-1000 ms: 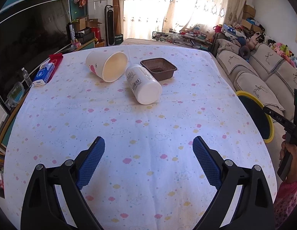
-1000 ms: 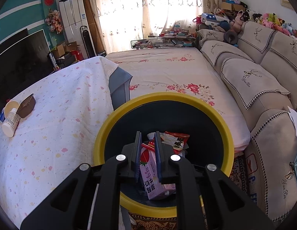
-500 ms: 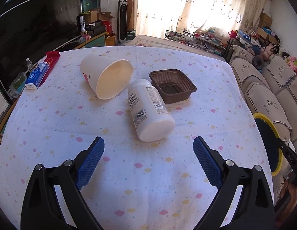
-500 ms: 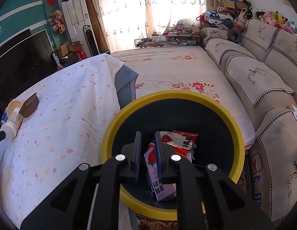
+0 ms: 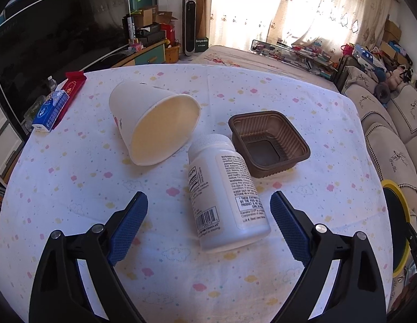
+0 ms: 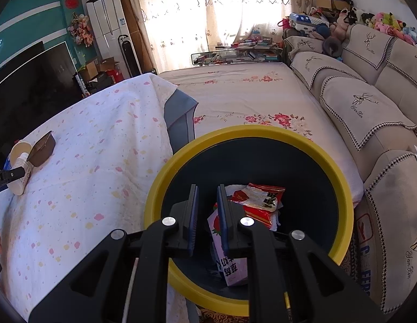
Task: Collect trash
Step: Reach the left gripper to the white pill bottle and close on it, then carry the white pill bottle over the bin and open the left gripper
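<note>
Bottle (image 5: pixel 224 191) lies on its side on the tablecloth (image 5: pixel 73 188), between the wide, slightly closing pads of the left tongs (image 5: pixel 208 223), untouched. Next: lower and squeeze. Right tongs (image 6: pixel 207 215), nearly closed and empty, over the bin (image 6: pixel 340 196); only that view shows the carton (image 6: pixel 232 263) inside.

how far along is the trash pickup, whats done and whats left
Done: a pink milk carton and a red wrapper lie in the yellow-rimmed bin; the right claw hangs shut and empty above them. In hand: nothing yet; the left claw is closing around the white bottle lying between its pads, not touching. Left: that bottle, the tipped paper cup and the brown tray on the table.
</note>
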A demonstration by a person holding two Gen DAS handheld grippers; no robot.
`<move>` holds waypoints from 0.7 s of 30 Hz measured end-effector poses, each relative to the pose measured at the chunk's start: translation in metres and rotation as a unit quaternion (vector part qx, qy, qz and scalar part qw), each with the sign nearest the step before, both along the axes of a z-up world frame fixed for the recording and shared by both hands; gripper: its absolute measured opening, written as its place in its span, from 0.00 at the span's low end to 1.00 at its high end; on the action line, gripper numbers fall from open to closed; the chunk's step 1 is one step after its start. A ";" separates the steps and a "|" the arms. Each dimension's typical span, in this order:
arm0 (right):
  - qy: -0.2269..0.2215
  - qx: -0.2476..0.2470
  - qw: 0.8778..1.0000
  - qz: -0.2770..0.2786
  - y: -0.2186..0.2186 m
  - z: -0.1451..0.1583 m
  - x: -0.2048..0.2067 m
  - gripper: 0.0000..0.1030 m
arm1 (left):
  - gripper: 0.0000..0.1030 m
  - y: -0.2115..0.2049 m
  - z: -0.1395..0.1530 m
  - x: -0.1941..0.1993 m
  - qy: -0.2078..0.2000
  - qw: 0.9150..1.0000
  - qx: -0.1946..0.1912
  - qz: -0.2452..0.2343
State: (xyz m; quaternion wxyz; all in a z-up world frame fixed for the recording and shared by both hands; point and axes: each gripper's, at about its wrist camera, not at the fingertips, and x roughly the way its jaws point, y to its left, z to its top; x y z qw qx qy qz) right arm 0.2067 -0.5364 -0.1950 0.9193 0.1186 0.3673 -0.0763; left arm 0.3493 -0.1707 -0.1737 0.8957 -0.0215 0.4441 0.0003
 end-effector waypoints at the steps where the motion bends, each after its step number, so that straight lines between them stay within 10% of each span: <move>1: 0.000 0.001 1.000 0.001 0.000 0.000 0.000 0.13 | 0.83 0.001 -0.001 0.002 0.002 1.000 0.001 0.001; 8: -0.001 0.002 1.000 0.001 0.001 0.000 0.001 0.13 | 0.75 0.002 -0.008 0.012 0.016 1.000 0.006 -0.005; 13: -0.001 0.003 1.000 0.003 0.000 -0.001 0.001 0.13 | 0.45 0.001 -0.012 0.015 0.013 1.000 0.015 -0.018; 21: 0.001 0.006 1.000 0.004 0.000 -0.004 0.001 0.13 | 0.45 0.010 -0.006 -0.010 0.006 0.999 0.013 -0.035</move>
